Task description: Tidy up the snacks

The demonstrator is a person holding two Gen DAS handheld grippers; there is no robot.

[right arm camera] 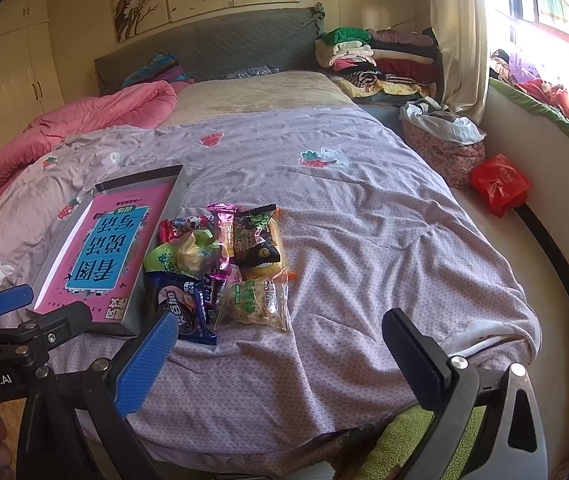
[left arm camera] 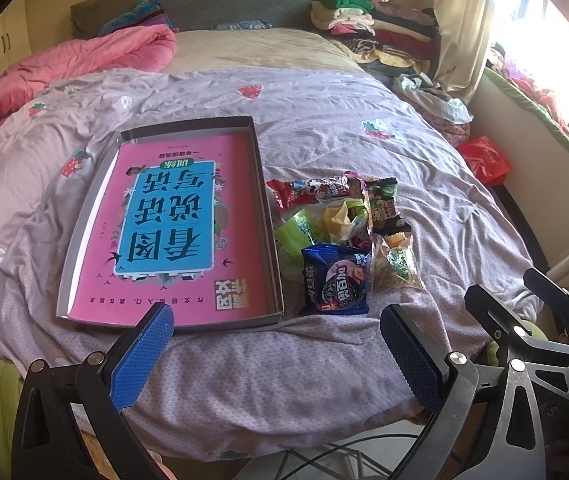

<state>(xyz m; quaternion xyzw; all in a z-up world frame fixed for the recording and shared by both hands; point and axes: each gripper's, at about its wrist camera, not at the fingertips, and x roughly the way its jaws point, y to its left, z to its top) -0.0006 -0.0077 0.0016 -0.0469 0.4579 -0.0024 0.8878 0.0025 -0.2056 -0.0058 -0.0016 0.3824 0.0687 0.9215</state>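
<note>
A pile of snack packets (left arm camera: 340,224) lies on the purple bedspread, right of a shallow grey box (left arm camera: 268,216) with a pink and blue book cover inside. A dark blue packet (left arm camera: 334,280) is nearest, a clear packet (left arm camera: 398,268) beside it. My left gripper (left arm camera: 276,344) is open and empty, held near the bed's front edge. My right gripper (right arm camera: 280,352) is open and empty, in front of the pile (right arm camera: 224,264). The box also shows in the right wrist view (right arm camera: 172,208). The right gripper's frame (left arm camera: 544,320) shows in the left wrist view.
A pink quilt (right arm camera: 84,120) lies at the far left. Folded clothes (right arm camera: 372,60) are stacked at the headboard's right. A floral basket (right arm camera: 444,148) and a red bag (right arm camera: 500,184) sit by the window ledge.
</note>
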